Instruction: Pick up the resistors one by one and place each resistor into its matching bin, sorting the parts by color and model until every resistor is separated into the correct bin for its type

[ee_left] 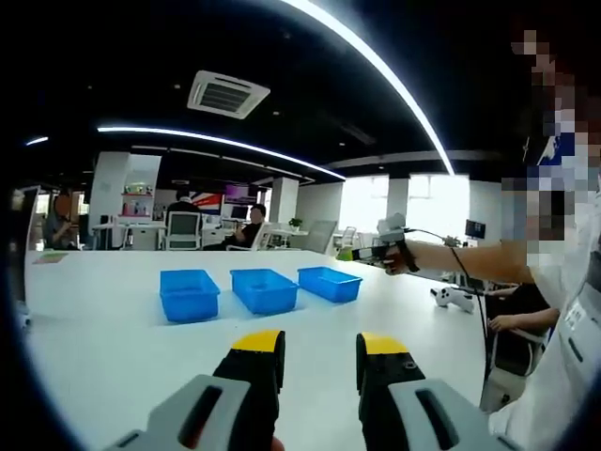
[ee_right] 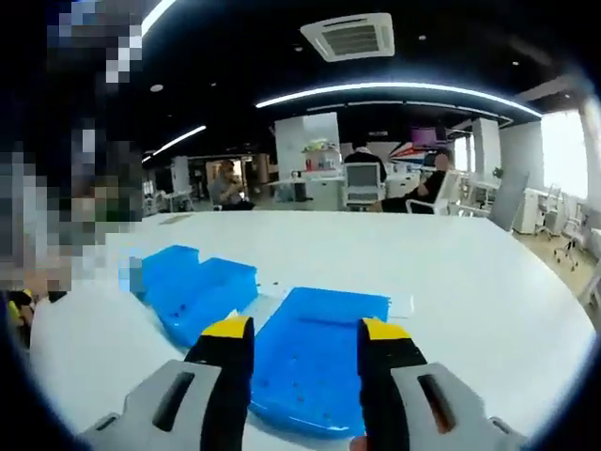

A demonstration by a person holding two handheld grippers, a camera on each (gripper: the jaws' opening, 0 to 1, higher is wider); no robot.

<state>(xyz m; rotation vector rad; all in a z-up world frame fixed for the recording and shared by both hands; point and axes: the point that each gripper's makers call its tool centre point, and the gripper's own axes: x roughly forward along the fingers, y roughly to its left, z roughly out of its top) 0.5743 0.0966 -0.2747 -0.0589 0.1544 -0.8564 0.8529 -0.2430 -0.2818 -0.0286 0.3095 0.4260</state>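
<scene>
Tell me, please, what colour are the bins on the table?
Blue, all three bins; clearest in the left gripper view.

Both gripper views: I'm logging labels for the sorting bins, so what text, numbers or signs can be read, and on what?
None can be read.
Blue bins: no labels visible.
Wall posters far across the room: colours only, too blurred.
Badge on the person's clothing: too small to read.

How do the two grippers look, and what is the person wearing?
Left gripper and right gripper look alike: grey bodies with dark slots, black jaws tipped yellow. In the left gripper view the right gripper is seen from the side, grey and black, with a thin dark cable trailing. The person wears a white top.
</scene>
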